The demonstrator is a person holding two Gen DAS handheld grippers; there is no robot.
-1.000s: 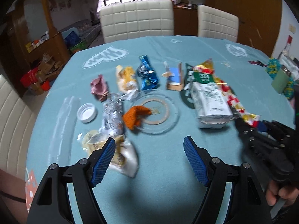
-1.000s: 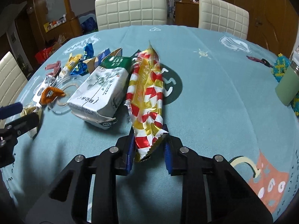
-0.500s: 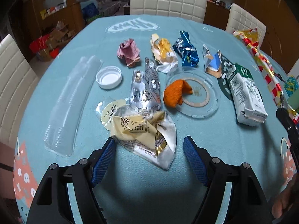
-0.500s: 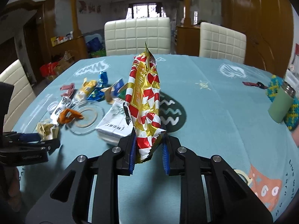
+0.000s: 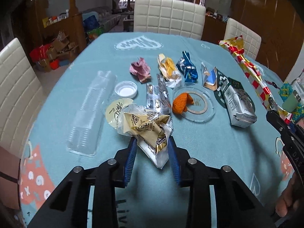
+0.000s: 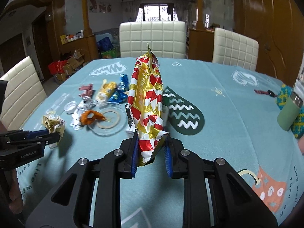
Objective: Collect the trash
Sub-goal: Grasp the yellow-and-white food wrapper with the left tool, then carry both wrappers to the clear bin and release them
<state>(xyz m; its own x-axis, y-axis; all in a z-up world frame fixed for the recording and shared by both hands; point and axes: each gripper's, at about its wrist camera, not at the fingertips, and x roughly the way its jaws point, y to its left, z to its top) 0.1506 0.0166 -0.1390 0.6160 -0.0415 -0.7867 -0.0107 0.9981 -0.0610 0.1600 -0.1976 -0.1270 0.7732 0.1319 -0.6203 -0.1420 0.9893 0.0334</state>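
My left gripper (image 5: 152, 142) is shut on a crumpled cream and gold wrapper (image 5: 146, 127) at the near side of the trash pile; it shows from the side in the right wrist view (image 6: 54, 124). My right gripper (image 6: 151, 138) is shut on a long red, white and gold snack bag (image 6: 147, 102) and holds it upright above the table; the bag also shows in the left wrist view (image 5: 250, 72). On the table lie a pink wrapper (image 5: 139, 69), a yellow wrapper (image 5: 168, 70), a blue foil wrapper (image 5: 187, 69), a silver foil wrapper (image 5: 158, 96) and an orange peel (image 5: 181, 102).
A clear plastic tray (image 5: 91, 112), a white cap (image 5: 126, 91), a round lid (image 5: 117, 111), a glass dish (image 5: 197, 104) and a white carton (image 5: 238, 102) lie on the blue tablecloth (image 5: 209, 152). A green cup (image 6: 288, 114) stands at the right. White chairs (image 5: 169, 17) surround the table.
My left gripper swung left to the cream and gold wrapper and closed on it. My right gripper lifted the snack bag off the table and tilted it upright.
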